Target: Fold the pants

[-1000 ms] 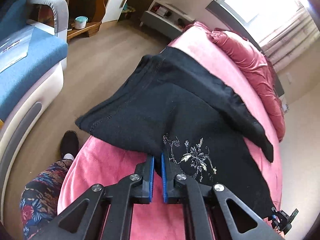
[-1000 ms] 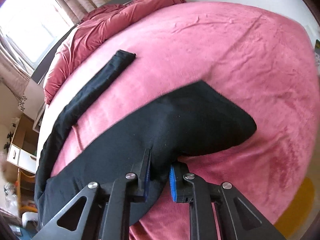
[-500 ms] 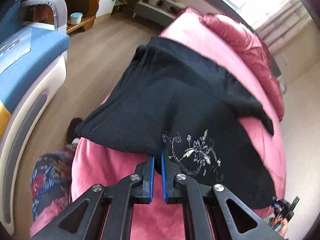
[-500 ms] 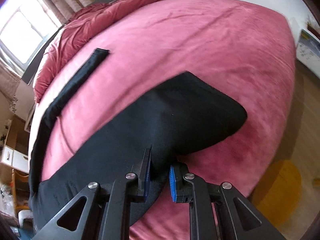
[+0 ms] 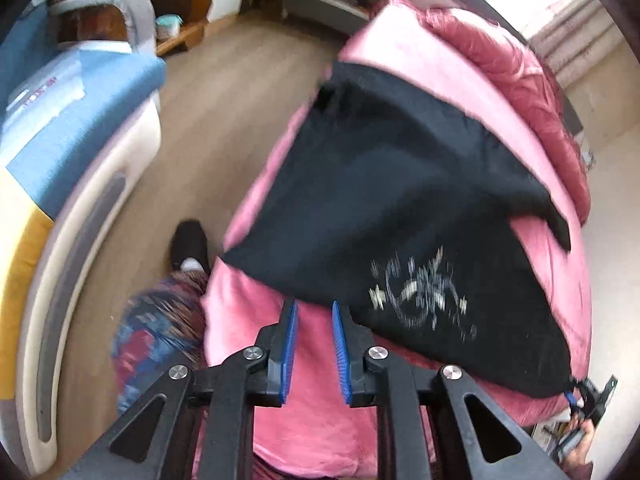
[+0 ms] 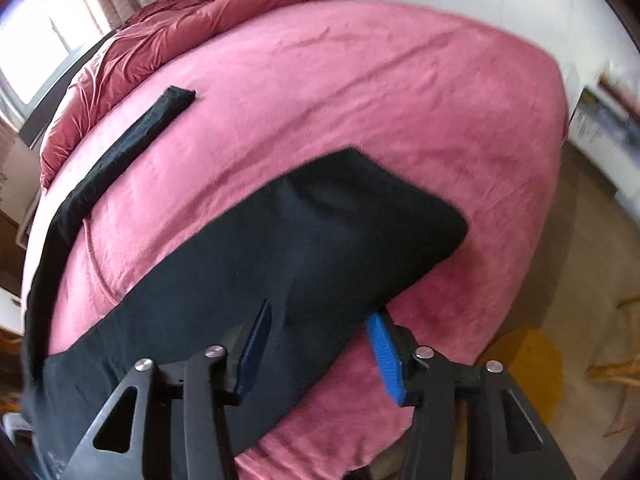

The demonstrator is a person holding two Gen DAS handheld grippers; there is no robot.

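Observation:
Black pants (image 5: 400, 200) with a pale floral embroidery (image 5: 420, 292) lie on the pink bed (image 5: 256, 328). My left gripper (image 5: 314, 308) is open and empty just below the pants' near edge. In the right wrist view the pants (image 6: 280, 256) spread from lower left to a folded leg end at centre, with one narrow leg (image 6: 132, 136) stretching toward the pillows. My right gripper (image 6: 320, 320) is open, its fingers on either side of the near edge of the cloth, not gripping it.
A blue and white sofa (image 5: 60, 140) stands left of the bed across a wooden floor (image 5: 208, 100). The person's patterned leg (image 5: 156, 328) and black shoe (image 5: 188, 244) are beside the bed. A crumpled red duvet (image 6: 152, 48) lies at the head.
Both grippers have opened and let go of the pants, which now rest on the bed. Both have drawn back slightly from the cloth.

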